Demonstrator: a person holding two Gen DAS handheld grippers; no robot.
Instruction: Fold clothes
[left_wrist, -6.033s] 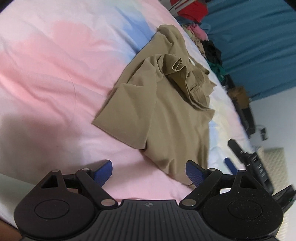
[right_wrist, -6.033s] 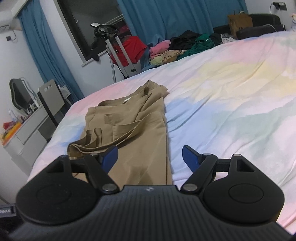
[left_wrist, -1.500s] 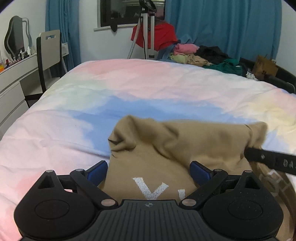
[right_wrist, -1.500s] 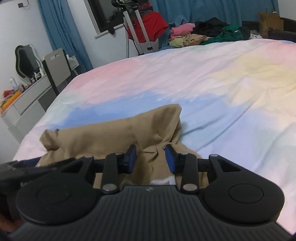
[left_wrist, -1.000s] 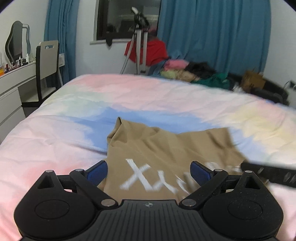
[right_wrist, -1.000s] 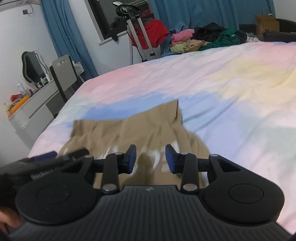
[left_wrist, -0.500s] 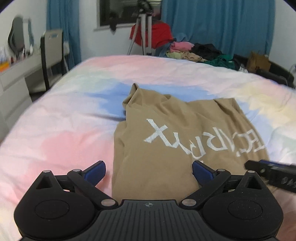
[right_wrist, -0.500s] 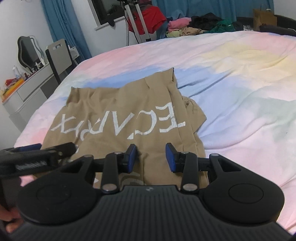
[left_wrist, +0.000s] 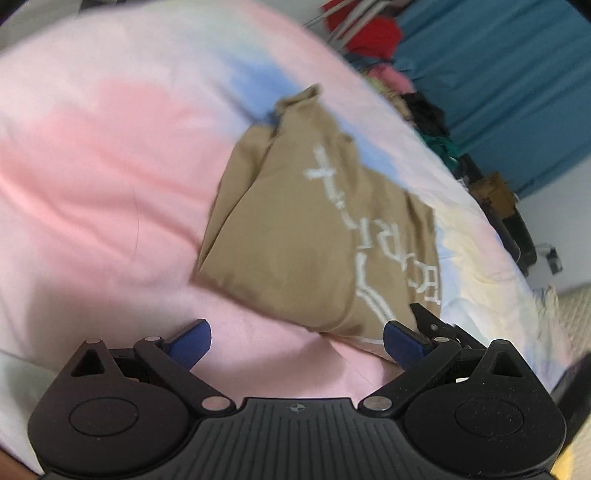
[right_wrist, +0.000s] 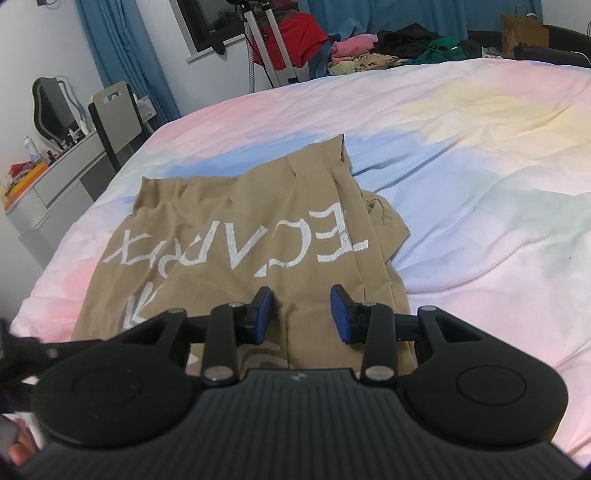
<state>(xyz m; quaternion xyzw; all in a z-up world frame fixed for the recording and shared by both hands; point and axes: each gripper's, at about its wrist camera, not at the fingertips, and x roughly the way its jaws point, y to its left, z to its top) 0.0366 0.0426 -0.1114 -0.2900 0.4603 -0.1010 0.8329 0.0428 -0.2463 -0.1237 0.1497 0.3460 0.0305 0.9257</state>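
A tan shirt (left_wrist: 303, 240) with white lettering lies spread on the pastel bedspread (left_wrist: 92, 166), its hem nearest me. My left gripper (left_wrist: 298, 341) is open wide just short of the shirt's near left corner, with nothing between its fingers. In the right wrist view the shirt (right_wrist: 229, 236) lies print side up. My right gripper (right_wrist: 301, 314) is over the near hem, its jaws narrowed around a fold of the cloth. Its black tip (left_wrist: 428, 321) shows at the shirt's near right corner.
The bed (right_wrist: 480, 184) extends bare to the right and far side. Beyond it are a pile of clothes (right_wrist: 388, 51), a metal stand (right_wrist: 266, 44), a chair (right_wrist: 114, 114) and a dresser (right_wrist: 55, 177). A hand (right_wrist: 16, 448) shows at lower left.
The shirt has settled flat on the bed. The left gripper has swung left and tilted, and its view is blurred. The right gripper has kept its narrow jaw width at the hem.
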